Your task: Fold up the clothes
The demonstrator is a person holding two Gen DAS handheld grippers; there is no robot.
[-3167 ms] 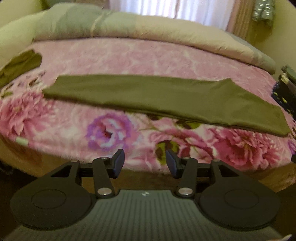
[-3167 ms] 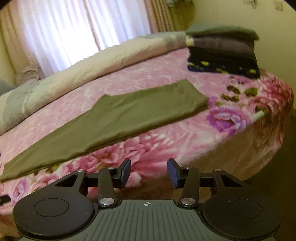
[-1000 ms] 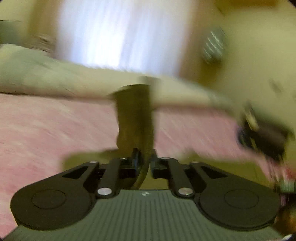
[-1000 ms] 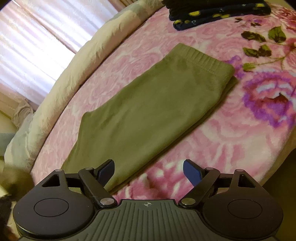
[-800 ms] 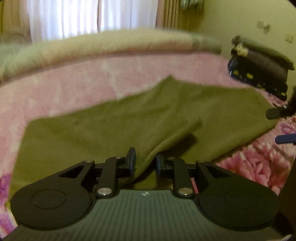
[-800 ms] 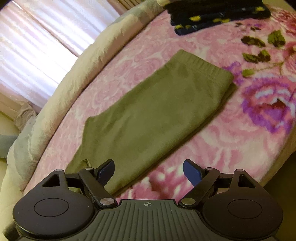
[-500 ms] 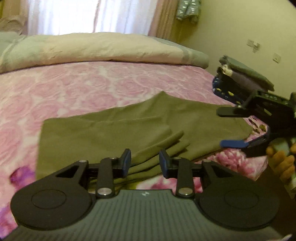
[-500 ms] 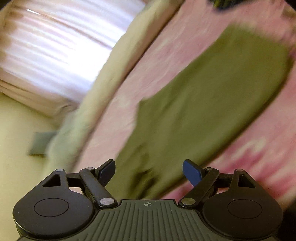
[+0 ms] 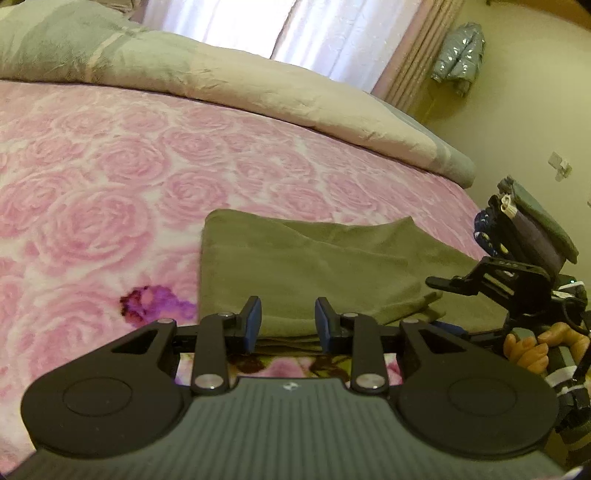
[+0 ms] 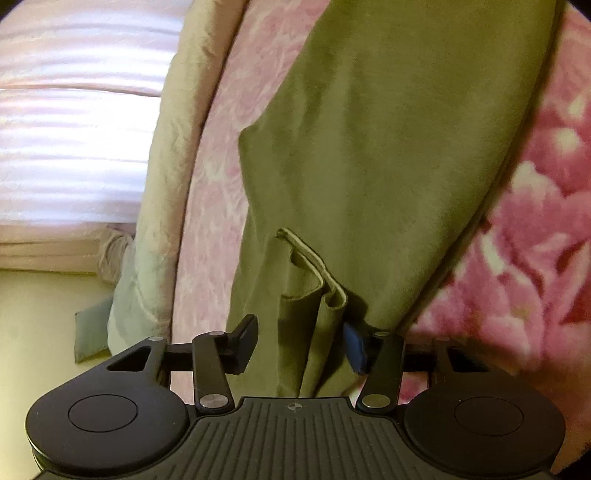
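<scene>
An olive green garment (image 9: 314,266) lies folded over on the pink floral bedspread (image 9: 110,177). My left gripper (image 9: 288,325) is open and empty, its fingers at the garment's near edge. My right gripper shows at the right of the left wrist view (image 9: 447,306), rolled on its side at the garment's near right corner. In the right wrist view the garment (image 10: 388,129) fills the middle, and the hemmed ends (image 10: 325,288) lie between the spread fingers of my right gripper (image 10: 301,345), which is open around them.
A grey-beige duvet (image 9: 221,81) is rolled along the far side of the bed, below a curtained window (image 9: 295,29). A stack of folded dark clothes (image 9: 528,229) sits at the bed's right end, behind my right gripper.
My left gripper carried one end of the garment over onto the other half, opened and let go. My right gripper rolled sideways and came down around the folded ends.
</scene>
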